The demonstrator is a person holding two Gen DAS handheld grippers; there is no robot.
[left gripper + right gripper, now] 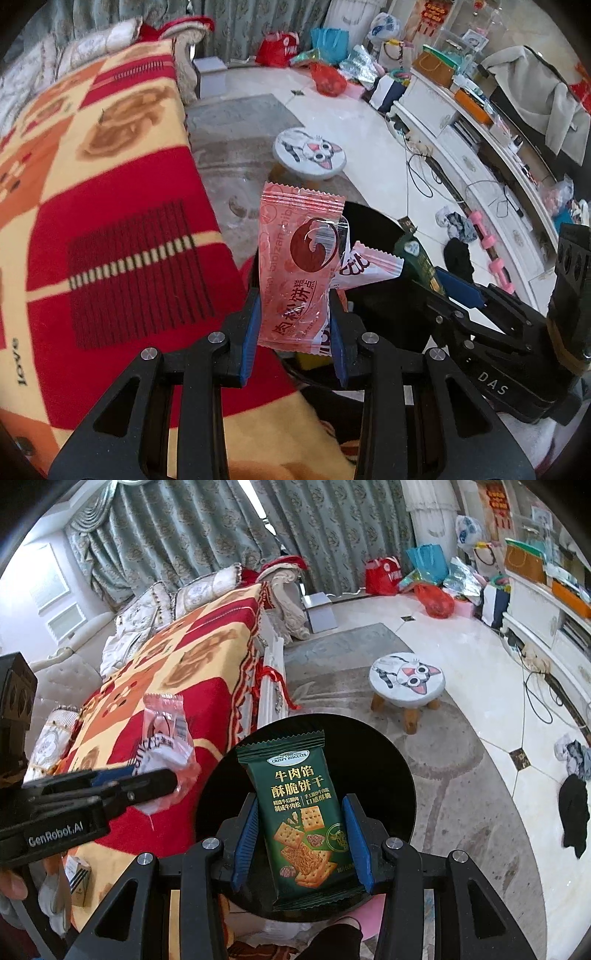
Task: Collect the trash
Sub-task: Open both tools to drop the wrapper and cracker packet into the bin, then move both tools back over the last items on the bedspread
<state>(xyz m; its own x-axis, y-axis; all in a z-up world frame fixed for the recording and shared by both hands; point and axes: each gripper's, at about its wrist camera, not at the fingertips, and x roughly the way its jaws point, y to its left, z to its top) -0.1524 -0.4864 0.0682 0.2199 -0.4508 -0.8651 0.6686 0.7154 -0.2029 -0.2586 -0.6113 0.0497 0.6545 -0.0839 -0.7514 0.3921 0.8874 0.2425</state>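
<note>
Over the black bin (388,775) beside the blanketed sofa, the left gripper (293,328) fingers clamp a light, crinkly pink wrapper (291,266) low down, the right gripper (301,834) a slippery green biscuit packet (303,812) mid-body.

Both snack packs are thin crinkly plastic: the pink wrapper (295,273) is see-through and glossy, the green biscuit packet (304,812) more satin. The blanket (110,206) looks like fuzzy fleece, and the floor (332,107) is shiny polished tile.
</note>
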